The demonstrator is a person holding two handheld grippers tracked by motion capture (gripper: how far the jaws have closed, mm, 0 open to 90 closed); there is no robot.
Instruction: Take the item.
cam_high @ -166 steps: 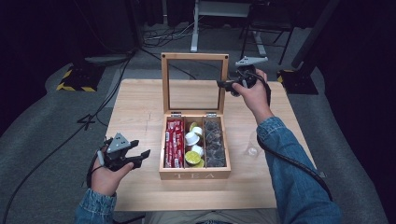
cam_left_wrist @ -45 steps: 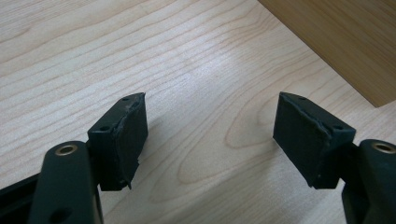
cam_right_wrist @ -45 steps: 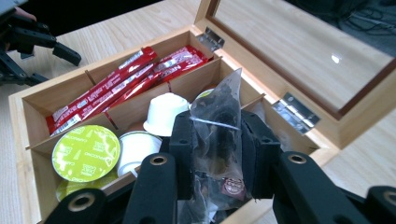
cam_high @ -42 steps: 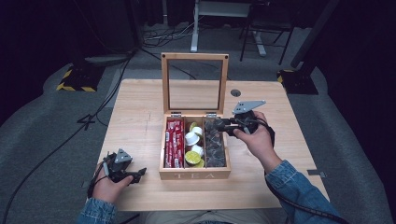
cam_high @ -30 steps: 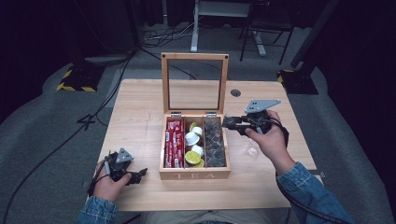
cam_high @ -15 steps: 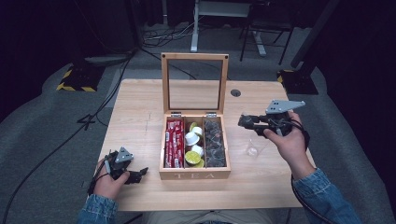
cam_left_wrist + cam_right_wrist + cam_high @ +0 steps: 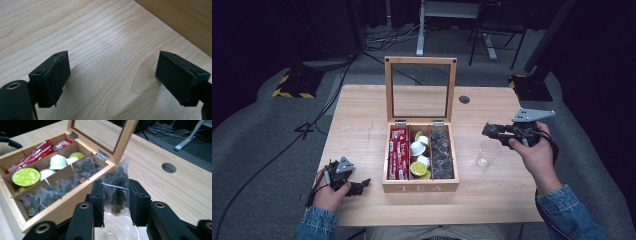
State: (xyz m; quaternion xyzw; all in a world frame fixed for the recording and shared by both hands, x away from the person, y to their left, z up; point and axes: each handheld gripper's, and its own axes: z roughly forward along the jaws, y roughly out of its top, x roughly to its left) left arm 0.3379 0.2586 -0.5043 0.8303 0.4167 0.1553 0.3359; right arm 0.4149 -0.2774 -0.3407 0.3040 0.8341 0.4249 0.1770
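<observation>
An open wooden tea box stands mid-table with its glass lid upright. It holds red sachets, capsules and pyramid tea bags in separate compartments. My right gripper is shut on one dark pyramid tea bag, right of the box and just above a clear glass. In the right gripper view the glass rim lies below the pads. My left gripper rests low near the table's front left. Its jaws have just been opening and stand wide over bare wood, with nothing between them.
A round cable hole sits in the tabletop behind and right of the box. The table's front edge runs close below the box. Cables and stand legs lie on the floor beyond the far edge.
My right gripper has carried the tea bag rightward, away from the box, to above the glass. The left hand has stayed in place.
</observation>
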